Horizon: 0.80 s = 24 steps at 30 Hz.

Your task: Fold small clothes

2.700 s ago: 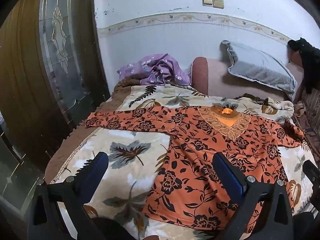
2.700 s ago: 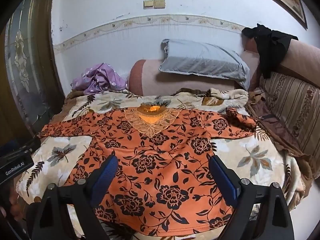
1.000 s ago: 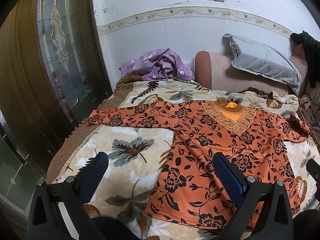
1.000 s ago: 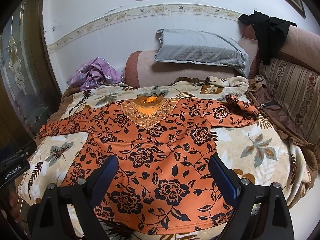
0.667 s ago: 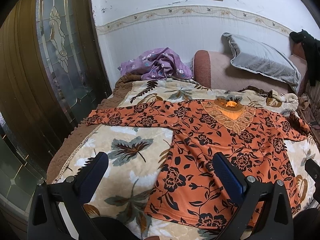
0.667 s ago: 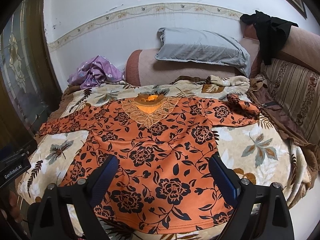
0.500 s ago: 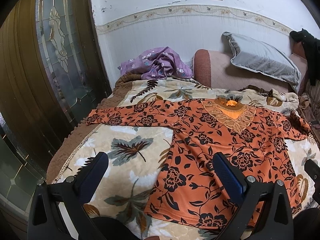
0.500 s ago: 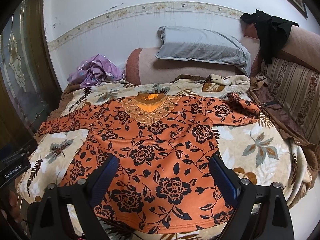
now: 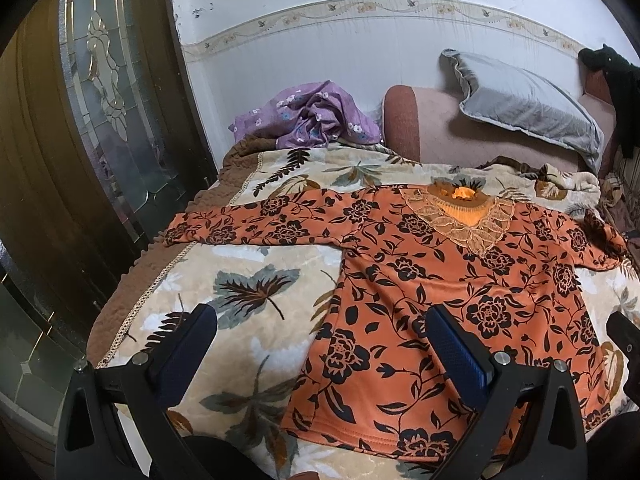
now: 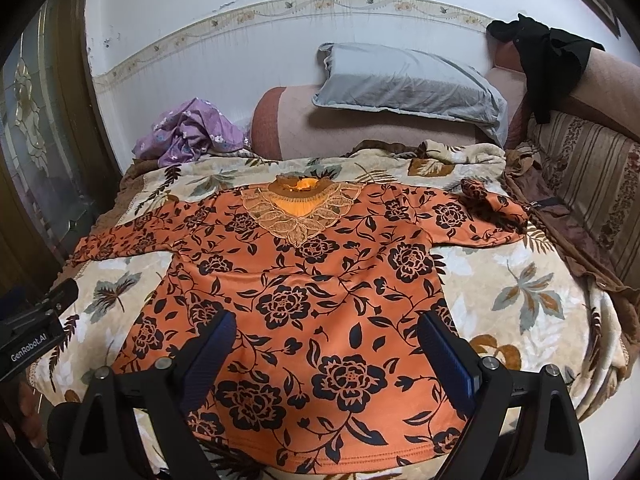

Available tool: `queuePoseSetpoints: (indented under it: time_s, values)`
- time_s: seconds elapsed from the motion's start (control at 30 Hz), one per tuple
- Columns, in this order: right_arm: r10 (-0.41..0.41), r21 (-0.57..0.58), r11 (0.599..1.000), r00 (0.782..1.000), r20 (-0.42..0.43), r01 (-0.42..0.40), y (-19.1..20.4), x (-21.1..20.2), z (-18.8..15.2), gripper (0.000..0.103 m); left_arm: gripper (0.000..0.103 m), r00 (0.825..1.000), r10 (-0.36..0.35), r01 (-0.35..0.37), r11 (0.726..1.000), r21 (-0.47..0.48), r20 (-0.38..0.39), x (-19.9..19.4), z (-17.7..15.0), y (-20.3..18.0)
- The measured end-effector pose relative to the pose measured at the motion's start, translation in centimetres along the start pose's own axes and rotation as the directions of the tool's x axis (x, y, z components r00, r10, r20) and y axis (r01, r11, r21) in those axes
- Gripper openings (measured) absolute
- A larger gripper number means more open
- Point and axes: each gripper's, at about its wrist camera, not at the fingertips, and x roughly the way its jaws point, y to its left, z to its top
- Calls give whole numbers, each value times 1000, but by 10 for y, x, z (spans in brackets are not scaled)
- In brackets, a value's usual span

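Blouse lies flat and face-up on the bed's leaf-patterned blanket, its long axis running straight away from both grippers: hem nearest them, lace collar at the far end toward the grey pillow. The left gripper hovers over the blouse's hem corner on the door side, jaws wide apart and empty; the right gripper hangs over the hem's middle, likewise spread and holding nothing. The door-side sleeve stretches out straight, while the opposite sleeve ends crumpled. The blouse is orange with black roses, thin and limp, so a sleeve fold-in seems the likely first move.
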Motion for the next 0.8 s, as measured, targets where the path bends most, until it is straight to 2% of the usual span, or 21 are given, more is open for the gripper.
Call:
queuePoseSetpoints:
  time_s: [0.13, 0.23, 0.33, 0.4, 0.53, 0.6, 0.67, 0.7, 0.73, 0.77, 0.8]
  values:
    - [-7, 5, 1000, 1000, 1, 7, -9, 18, 7, 94, 103, 998, -33, 34, 999, 10, -52, 27, 3, -11]
    - [-15, 24, 1000, 1000, -1, 15, -28, 43, 16, 94, 103, 991, -57, 61, 998, 31, -125, 69, 0, -28]
    - [10, 82, 997, 1000, 1, -10, -70, 78, 29, 94, 103, 970, -67, 82, 995, 54, -233, 125, -9, -48]
    - [-23, 154, 988, 1000, -13, 25, -107, 102, 39, 94, 103, 948, -63, 88, 994, 66, -312, 164, -17, -62]
    - [-65, 382, 922, 998, -14, 66, -213, 151, 54, 94, 103, 930, -76, 107, 992, 68, -360, 207, -23, -83]
    - [-80, 513, 855, 996, -28, 83, -267, 171, 56, 94, 103, 927, -111, 140, 989, 56, -358, 220, -22, -91]
    - [-28, 655, 755, 1000, 2, 20, -318, 187, 54, 94, 103, 923, -150, 179, 983, 49, -354, 233, -23, -98]
    - [-47, 707, 707, 998, 36, 8, -340, 191, 54, 94, 103, 927, -154, 182, 982, 53, -342, 236, -24, -100]
    - [-75, 714, 700, 996, 46, 20, -348, 192, 55, 94, 103, 939, -157, 182, 982, 55, -305, 235, -26, -100]
    - [-112, 701, 711, 993, 41, 51, -355, 196, 61, 94, 103, 944, -158, 180, 982, 51, -289, 234, -27, -102]
    - [-128, 669, 739, 991, 29, 76, -356, 202, 71, 94, 103, 945, -152, 173, 984, 47, -289, 236, -27, -102]
